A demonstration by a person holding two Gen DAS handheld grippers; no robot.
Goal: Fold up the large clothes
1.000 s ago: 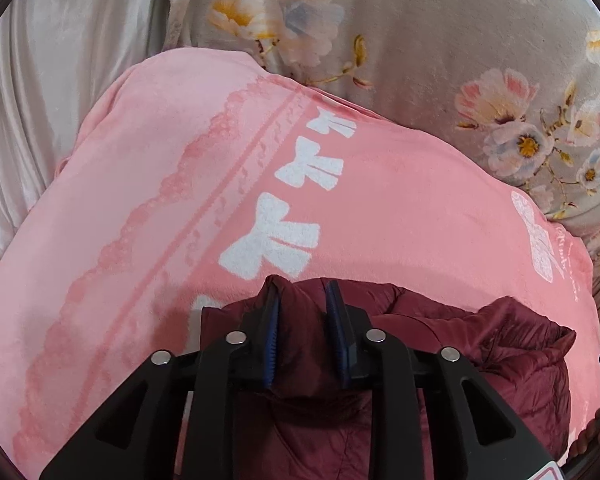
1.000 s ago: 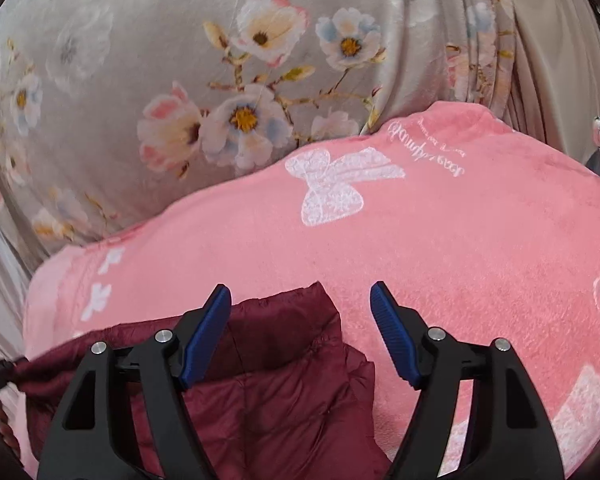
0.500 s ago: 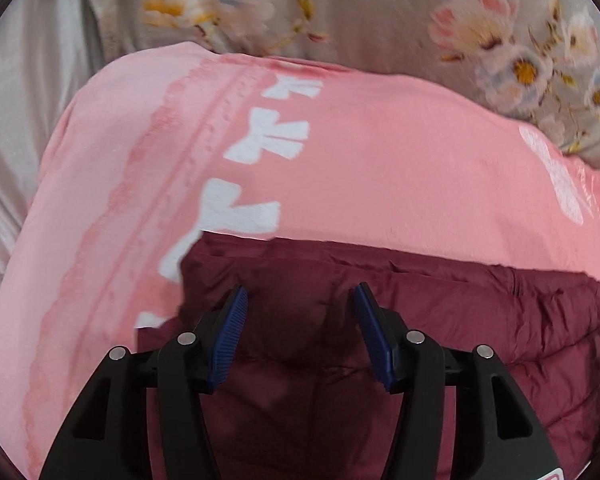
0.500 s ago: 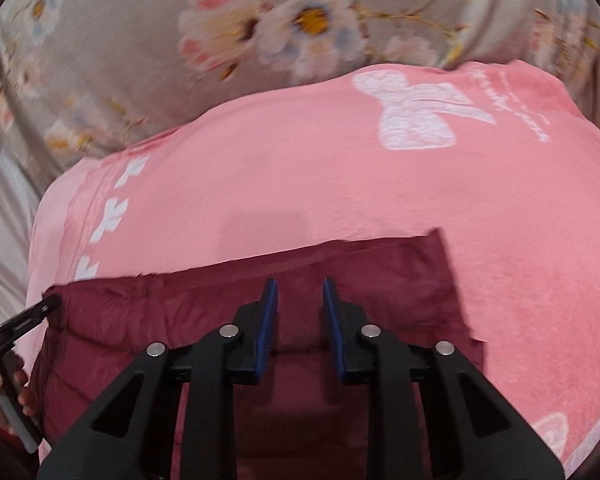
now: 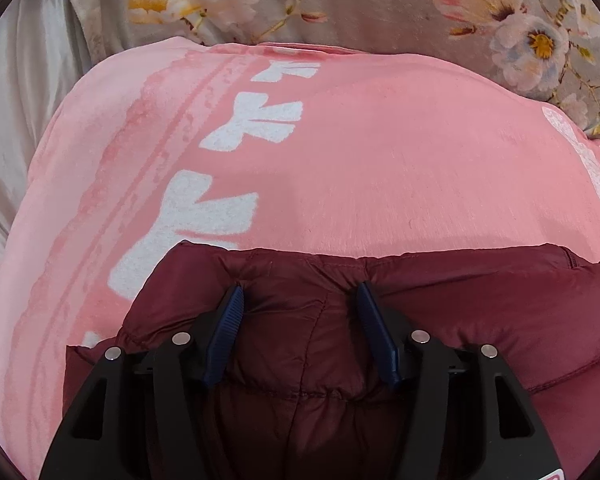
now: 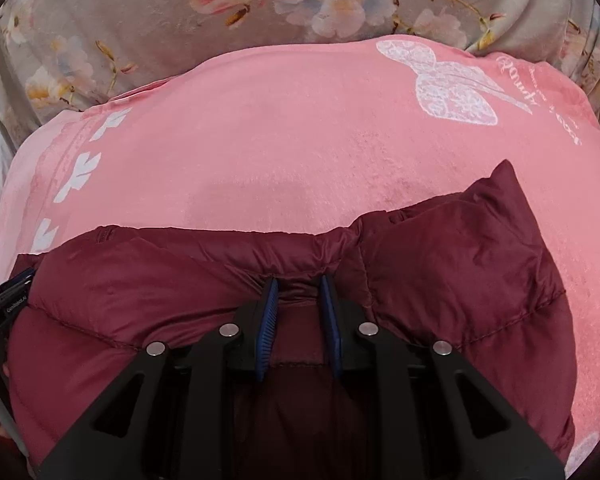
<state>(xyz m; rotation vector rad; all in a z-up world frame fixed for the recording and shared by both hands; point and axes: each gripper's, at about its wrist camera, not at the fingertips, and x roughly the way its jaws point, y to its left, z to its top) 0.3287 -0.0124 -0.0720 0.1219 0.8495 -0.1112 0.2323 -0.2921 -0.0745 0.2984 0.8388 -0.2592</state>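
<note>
A dark red puffer jacket [image 5: 480,304] lies on a pink blanket [image 5: 380,152] and fills the lower part of both views. My left gripper [image 5: 300,300] is open, its blue pads resting on the jacket near its far left edge, fabric bulging between them. My right gripper [image 6: 298,292] is shut on a pinch of the jacket [image 6: 460,248] at its far edge. A corner of the jacket sticks up at the right in the right wrist view. The left gripper's tip shows at the left edge of the right wrist view [image 6: 4,300].
The pink blanket [image 6: 300,140] has white bow prints and a lace border. Behind it lies a grey floral bedcover [image 5: 380,0], also in the right wrist view [image 6: 140,20]. Pale satin fabric [image 5: 16,100] lies at the far left.
The left gripper opened and let go of the jacket, then settled on its left edge. The right gripper closed on the jacket's far edge. The jacket now lies spread wider.
</note>
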